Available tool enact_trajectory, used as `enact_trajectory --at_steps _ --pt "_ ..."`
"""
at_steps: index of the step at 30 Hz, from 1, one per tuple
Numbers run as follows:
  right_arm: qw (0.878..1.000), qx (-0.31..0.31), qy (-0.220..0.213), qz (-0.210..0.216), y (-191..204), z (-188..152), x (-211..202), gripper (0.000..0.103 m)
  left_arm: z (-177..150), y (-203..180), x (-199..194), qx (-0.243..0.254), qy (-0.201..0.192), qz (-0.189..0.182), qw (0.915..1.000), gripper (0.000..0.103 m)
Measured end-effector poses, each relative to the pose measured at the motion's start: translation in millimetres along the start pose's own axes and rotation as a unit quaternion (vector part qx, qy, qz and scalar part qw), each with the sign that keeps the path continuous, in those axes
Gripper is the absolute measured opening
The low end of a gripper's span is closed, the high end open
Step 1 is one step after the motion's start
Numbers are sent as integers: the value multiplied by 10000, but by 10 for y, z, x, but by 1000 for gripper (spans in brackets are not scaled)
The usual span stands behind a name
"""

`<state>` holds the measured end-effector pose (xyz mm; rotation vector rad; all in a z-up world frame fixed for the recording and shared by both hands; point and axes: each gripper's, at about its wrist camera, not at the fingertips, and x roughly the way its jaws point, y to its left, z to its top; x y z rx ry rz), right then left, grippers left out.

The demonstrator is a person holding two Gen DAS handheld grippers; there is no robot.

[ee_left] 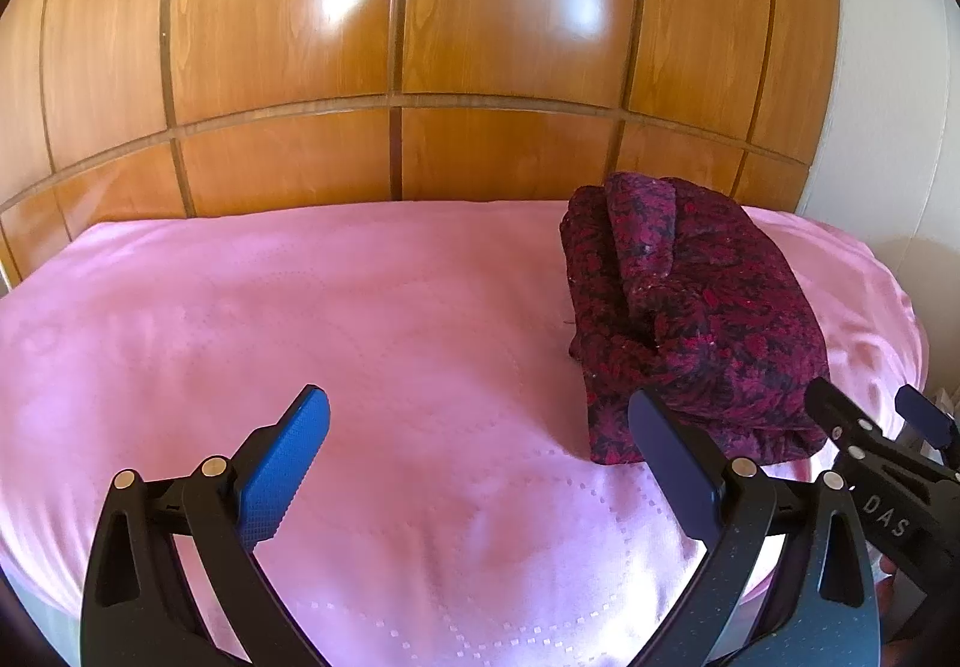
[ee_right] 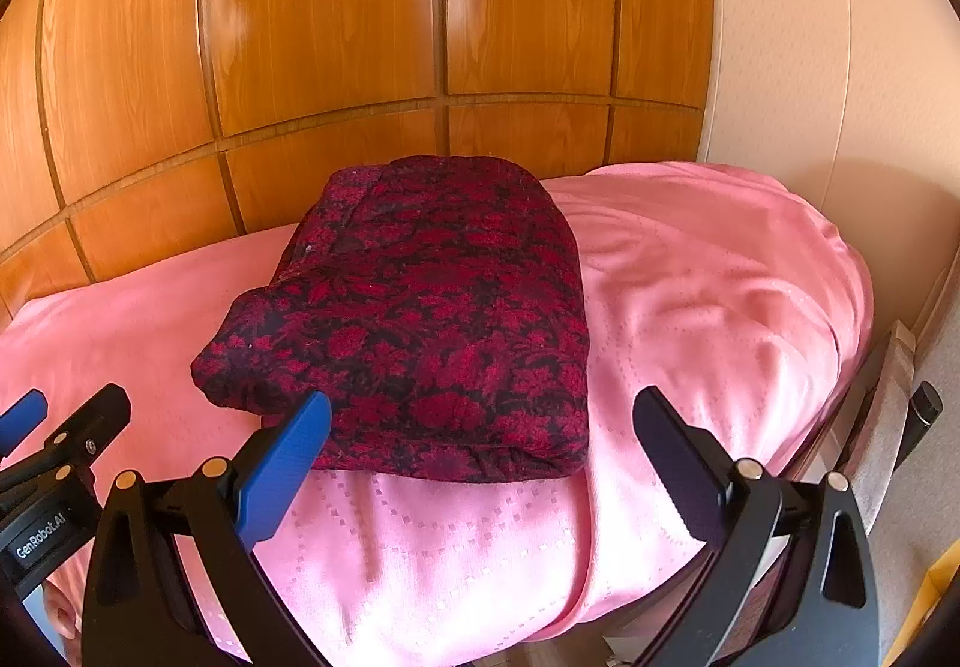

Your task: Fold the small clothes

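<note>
A dark red and black flowered garment lies folded into a thick rectangle on the pink bedspread, near the bed's right side. It also shows in the right wrist view, straight ahead. My left gripper is open and empty, above bare bedspread to the left of the garment's near edge. My right gripper is open and empty, hovering just short of the garment's near edge; it also shows in the left wrist view at the garment's right.
A glossy wooden panelled wardrobe stands close behind the bed. A pale wall is at the right. The bed's right edge drops to the floor, where a dark handle-like object stands.
</note>
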<state>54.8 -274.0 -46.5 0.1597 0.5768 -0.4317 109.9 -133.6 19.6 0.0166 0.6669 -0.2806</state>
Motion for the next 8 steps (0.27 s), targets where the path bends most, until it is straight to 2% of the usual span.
enact_trajectory --at_steps 4,8 --pt "9999 96 -109 75 -81 67 -6 101 -10 20 53 -77 109 37 9999 99" --pt "9989 442 -166 29 -383 299 100 101 -32 69 142 -162 235 100 9995 99"
